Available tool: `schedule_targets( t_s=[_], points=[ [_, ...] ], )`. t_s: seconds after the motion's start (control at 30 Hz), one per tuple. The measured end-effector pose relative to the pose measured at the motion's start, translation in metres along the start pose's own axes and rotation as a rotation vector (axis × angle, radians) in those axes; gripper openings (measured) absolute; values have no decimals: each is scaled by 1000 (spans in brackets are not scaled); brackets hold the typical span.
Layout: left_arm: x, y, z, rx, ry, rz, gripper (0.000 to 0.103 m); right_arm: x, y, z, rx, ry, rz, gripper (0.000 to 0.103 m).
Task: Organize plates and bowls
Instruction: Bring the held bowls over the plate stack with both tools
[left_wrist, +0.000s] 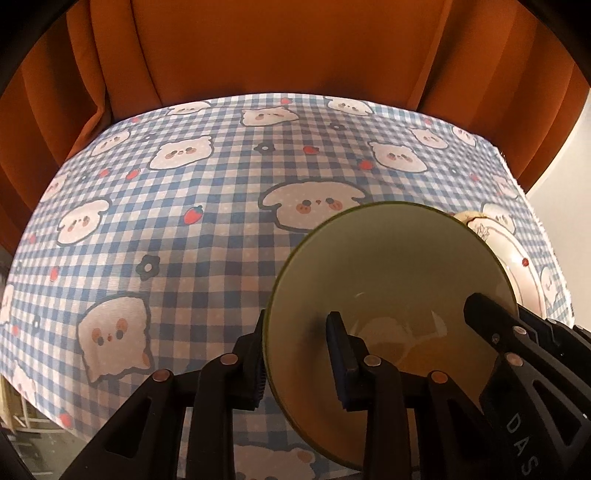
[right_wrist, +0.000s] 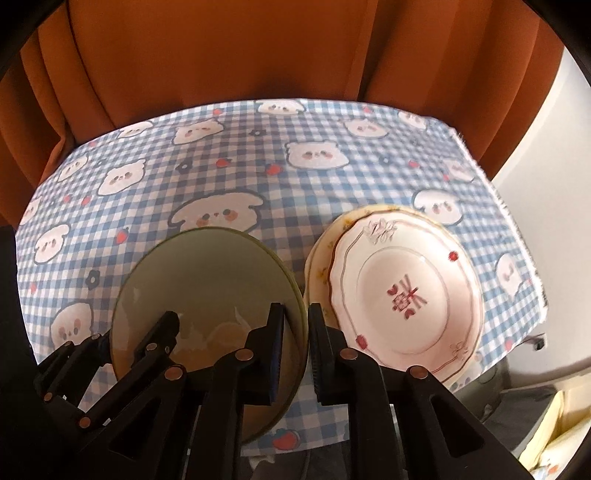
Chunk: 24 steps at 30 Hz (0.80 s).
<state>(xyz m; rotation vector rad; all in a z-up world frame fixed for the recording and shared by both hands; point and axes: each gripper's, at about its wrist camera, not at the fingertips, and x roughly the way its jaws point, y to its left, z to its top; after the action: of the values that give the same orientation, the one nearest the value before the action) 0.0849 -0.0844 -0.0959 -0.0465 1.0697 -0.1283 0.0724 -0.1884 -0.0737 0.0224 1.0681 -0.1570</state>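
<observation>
A green bowl (left_wrist: 388, 266) is over the checked tablecloth (left_wrist: 166, 221), with both grippers at its rim. My left gripper (left_wrist: 297, 332) straddles the bowl's left rim. Its outer finger lies against the outside, and its inner finger (left_wrist: 340, 350) stands off the wall, so it is open. My right gripper (right_wrist: 297, 332) is shut on the bowl's (right_wrist: 207, 277) right rim, one pad inside and one outside. Right beside it, a white plate with red marks (right_wrist: 406, 288) lies on a cream flowered plate (right_wrist: 319, 254).
An orange curtain (right_wrist: 258, 48) hangs behind the table's far edge. The cloth's frayed right edge (right_wrist: 491, 192) runs close past the plates, with a pale wall beyond. Left of the bowl the cloth carries only its printed bears.
</observation>
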Motion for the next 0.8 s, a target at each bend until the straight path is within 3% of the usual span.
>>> schedule_targets(
  t_s=[0.1,0.33,0.4,0.57,0.8],
  points=[
    [-3,-4,-1,9,2,22,35,1,-5,-2,-4,3,48,17],
    [-16,-10,-3,-6,-2,71,61,4,-16,-1,-3,13,174,22],
    [-18,-9,-3,-15,-4,88,61,6,-19,0,2,21,213,27],
    [-21,-4,0,-59,0,109,70,14,-31,4,36,29,272,51],
    [-16,-10,-3,-61,29,139,74,36,-34,7,36,84,354,54]
  ],
)
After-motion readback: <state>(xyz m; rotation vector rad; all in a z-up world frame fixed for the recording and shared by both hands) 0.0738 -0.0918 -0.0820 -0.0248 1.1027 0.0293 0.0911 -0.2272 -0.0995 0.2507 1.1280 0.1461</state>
